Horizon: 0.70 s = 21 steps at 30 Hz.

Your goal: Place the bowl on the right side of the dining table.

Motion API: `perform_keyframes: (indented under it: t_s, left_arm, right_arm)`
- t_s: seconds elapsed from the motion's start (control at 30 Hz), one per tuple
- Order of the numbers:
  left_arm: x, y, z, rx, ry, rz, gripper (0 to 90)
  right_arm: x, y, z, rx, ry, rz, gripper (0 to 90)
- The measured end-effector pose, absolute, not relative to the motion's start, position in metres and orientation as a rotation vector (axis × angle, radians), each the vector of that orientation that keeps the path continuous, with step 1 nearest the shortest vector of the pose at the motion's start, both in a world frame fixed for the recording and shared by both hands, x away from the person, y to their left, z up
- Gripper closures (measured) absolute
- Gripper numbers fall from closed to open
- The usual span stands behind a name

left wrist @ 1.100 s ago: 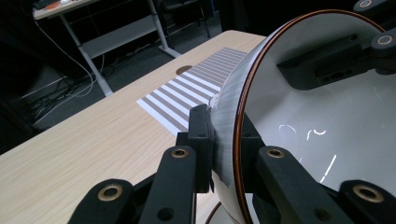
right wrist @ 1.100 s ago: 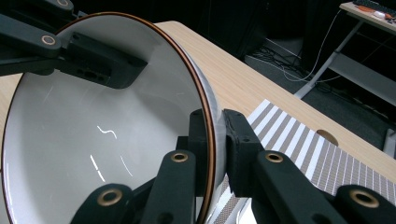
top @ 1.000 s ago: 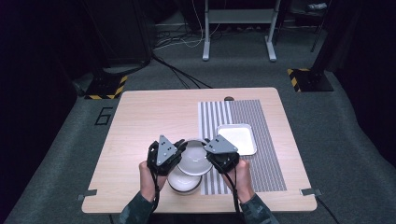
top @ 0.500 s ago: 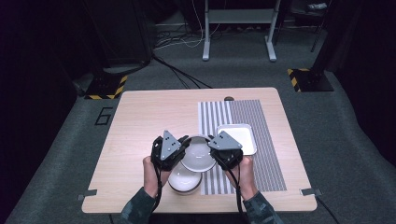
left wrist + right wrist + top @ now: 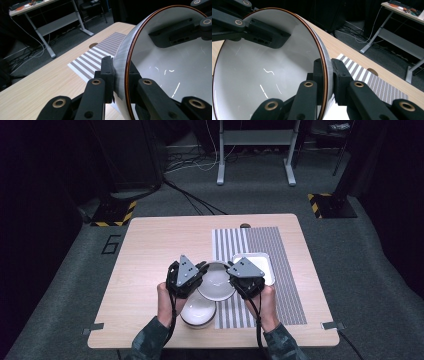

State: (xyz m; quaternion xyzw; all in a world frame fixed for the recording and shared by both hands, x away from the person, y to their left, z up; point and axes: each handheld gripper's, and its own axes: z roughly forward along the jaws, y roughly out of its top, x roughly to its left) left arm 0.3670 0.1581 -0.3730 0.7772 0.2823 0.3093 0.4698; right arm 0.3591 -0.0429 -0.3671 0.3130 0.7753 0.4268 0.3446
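A white bowl with a thin brown rim (image 5: 216, 281) hangs above the table, held between both grippers. My left gripper (image 5: 202, 274) is shut on its left rim, and my right gripper (image 5: 231, 273) is shut on its right rim. In the left gripper view the jaws clamp the bowl's wall (image 5: 172, 72) at the left gripper (image 5: 120, 75), with the other gripper across the bowl. The right gripper view shows the right gripper (image 5: 327, 76) pinching the rim of the bowl (image 5: 264, 67). A second white bowl (image 5: 197, 313) sits on the table just below.
A grey-and-white striped mat (image 5: 280, 255) covers the table's right half, with a white square tray (image 5: 261, 266) on it beside the right gripper. There is a small round hole (image 5: 244, 225) at the far edge. The wooden table (image 5: 145, 255) is bare on the left.
Both grippers have carried the held bowl a little forward and to the right, away from the second bowl, which has stayed on the table.
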Motion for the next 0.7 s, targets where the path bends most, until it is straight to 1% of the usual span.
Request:
perform_keyframes:
  t_s: [0.7]
  left_arm:
    - [0.389, 0.139, -0.366, 1.940, 0.651, 0.747, 82.1]
  right_arm:
    - [0.372, -0.060, -0.364, 0.863, 1.975, 1.100, 82.3]
